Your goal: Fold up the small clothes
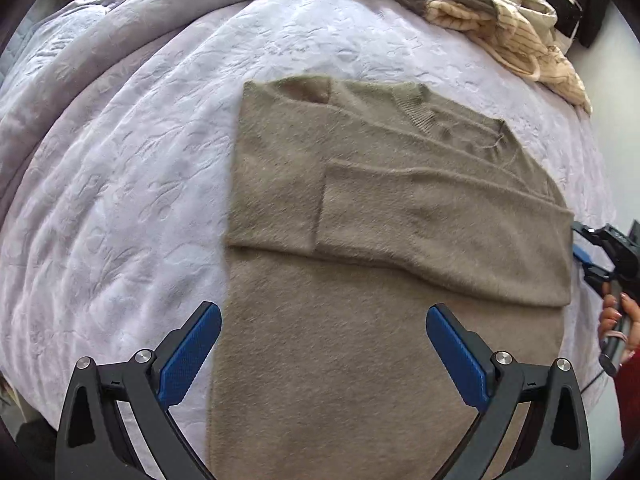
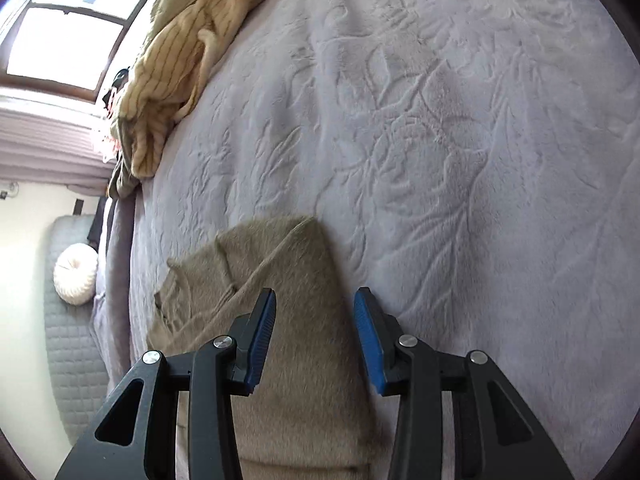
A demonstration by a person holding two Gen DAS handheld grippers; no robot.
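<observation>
Lying on bedspread (image 1: 120, 140): olive sweater (image 1: 360, 240), sleeves folded in.

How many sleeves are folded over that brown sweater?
2. One sleeve lies across the sweater from the right; the other sleeve lies down its left side. No others show.

One olive sweater (image 1: 360, 216), one cream striped garment (image 1: 516, 36), perhaps more beneath.

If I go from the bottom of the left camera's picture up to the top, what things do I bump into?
Left gripper with its blue fingers spread open → bottom half of the brown sweater → its folded sleeves → its collar → bare lilac blanket → pile of cream clothes.
</observation>
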